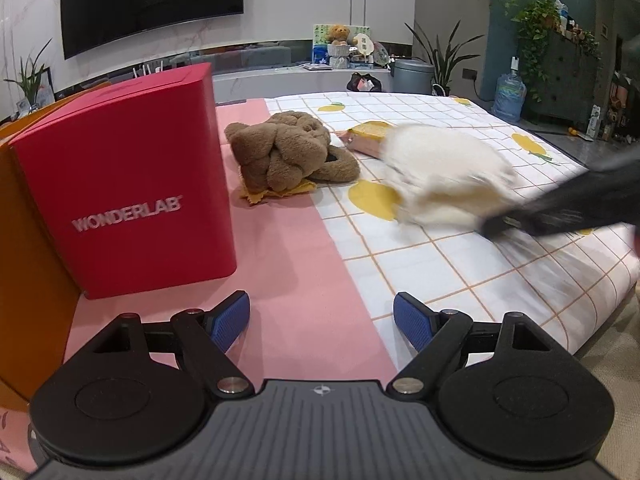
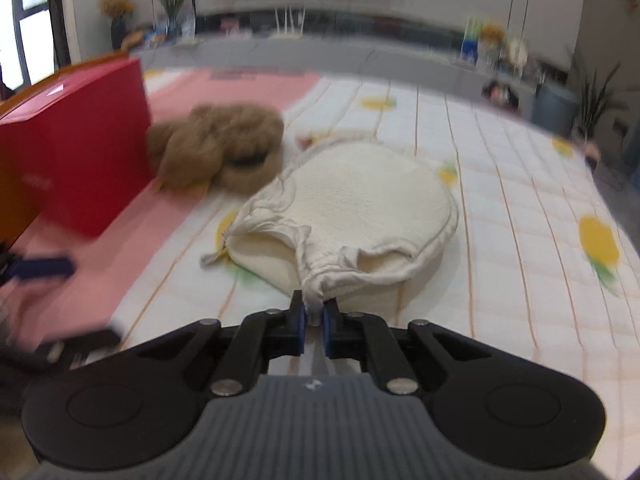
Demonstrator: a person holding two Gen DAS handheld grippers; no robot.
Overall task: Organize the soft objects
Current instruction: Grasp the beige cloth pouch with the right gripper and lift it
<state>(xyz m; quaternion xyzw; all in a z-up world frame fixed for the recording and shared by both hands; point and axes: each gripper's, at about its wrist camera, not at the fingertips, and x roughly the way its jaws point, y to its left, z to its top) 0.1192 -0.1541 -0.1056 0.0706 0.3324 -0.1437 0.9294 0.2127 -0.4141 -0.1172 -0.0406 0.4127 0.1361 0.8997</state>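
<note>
A bunched corner of the cream pillowcase (image 2: 320,280) is being pinched by the right claw (image 2: 314,316), whose blue pads are closed on the cloth with only that fold between them. The cream pillow (image 2: 360,200) inside the case is lying on the lemon-print sheet (image 2: 520,240) of the bed, just beside the brown knotted cushion (image 2: 216,148), which is resting near the red box (image 2: 80,160) at the edge of the pink sheet (image 1: 288,280). In the left wrist view the pillow is being smeared by blur, so motion there is being suggested, and the right claw is appearing only as a dark streak at its near edge.

The left claw (image 1: 322,320) is being held open and empty above the pink sheet, well apart from both soft things.

The step in hand is judged to be the gathering or shifting of the pillow by its cover. Since only a thin fold of loose fabric is being gripped, the cover is likely to be stretched or slipped off the filling if it is being dragged hard; a slow, low pull along the bed is being advised, with the grip kept firm. The free left claw could be brought to the opposite edge so that the weight is being shared. Care is being needed near the brown cushion, since a sweeping pillow could be nudging it towards the box
</note>
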